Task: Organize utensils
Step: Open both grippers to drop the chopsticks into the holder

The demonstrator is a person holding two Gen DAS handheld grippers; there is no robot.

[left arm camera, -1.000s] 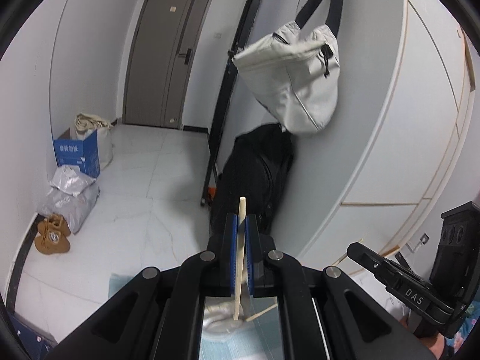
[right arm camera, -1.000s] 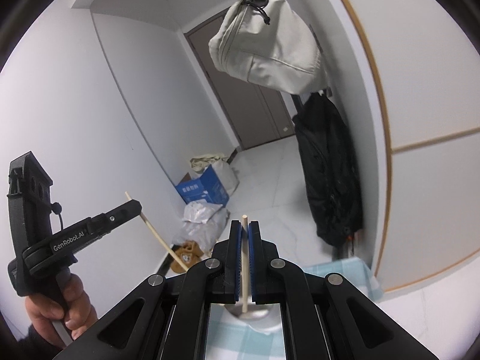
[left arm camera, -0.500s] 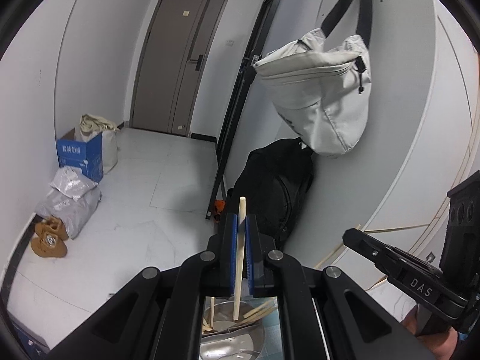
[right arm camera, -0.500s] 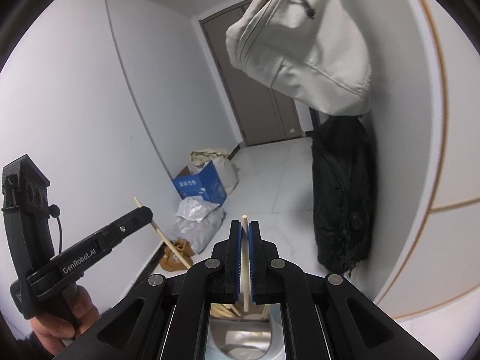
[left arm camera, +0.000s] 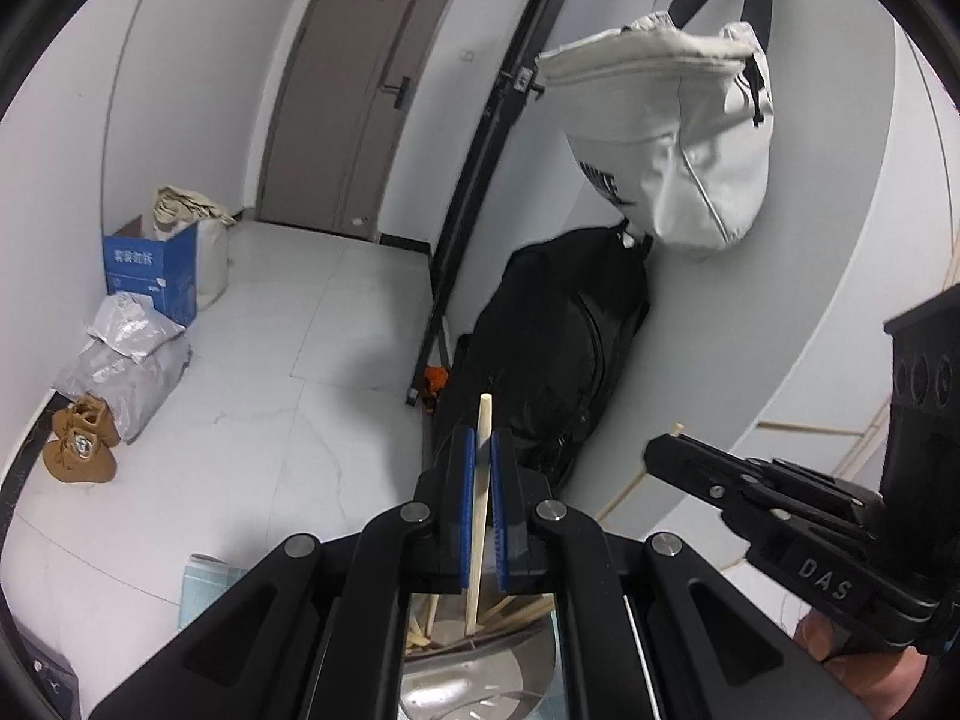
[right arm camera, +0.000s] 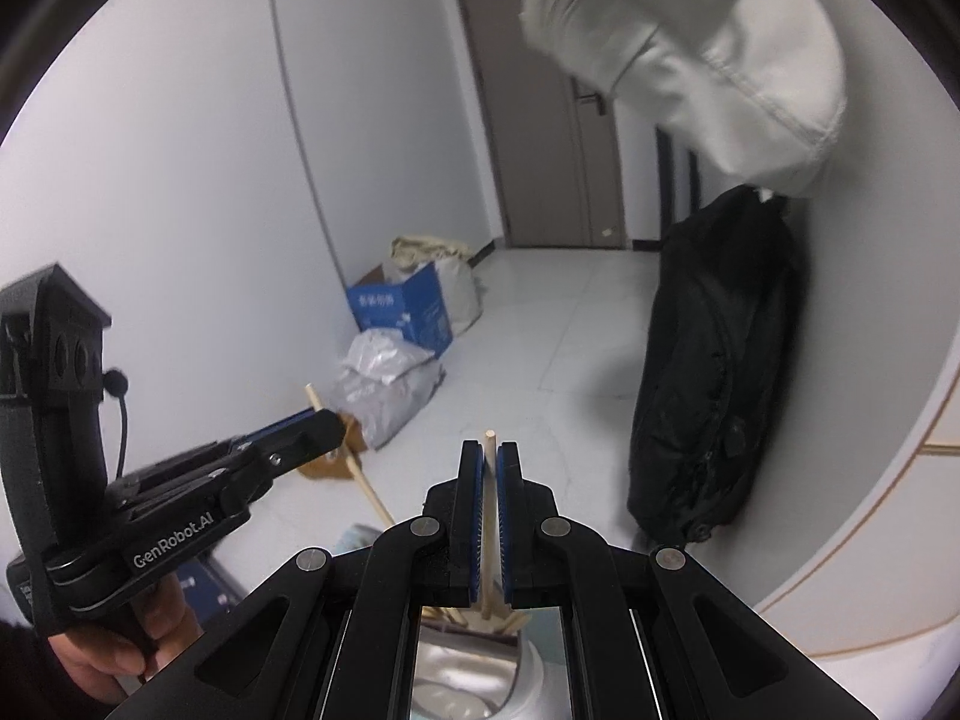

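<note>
My left gripper (left arm camera: 478,438) is shut on a pale wooden chopstick (left arm camera: 477,516) that stands nearly upright between its blue pads. Its lower end hangs over a shiny metal holder (left arm camera: 498,684) with several chopsticks leaning inside. In the right wrist view my right gripper (right arm camera: 490,450) is shut on a second chopstick (right arm camera: 489,516), above the same holder (right arm camera: 462,666). Each view also shows the other tool: the right gripper (left arm camera: 657,453) at the right, the left gripper (right arm camera: 327,423) at the left, with its chopstick (right arm camera: 366,483) slanting down.
A light blue checked cloth (left arm camera: 204,588) lies under the holder. On the floor beyond are a blue carton (left arm camera: 150,273), grey bags (left arm camera: 120,360) and brown shoes (left arm camera: 78,450). A black bag (left arm camera: 558,360) leans on the wall under a hanging white bag (left arm camera: 678,138).
Both grippers have come down with their chopsticks, and the metal holder has come into view under the fingers. The right gripper has rolled and moved closer to the left one.
</note>
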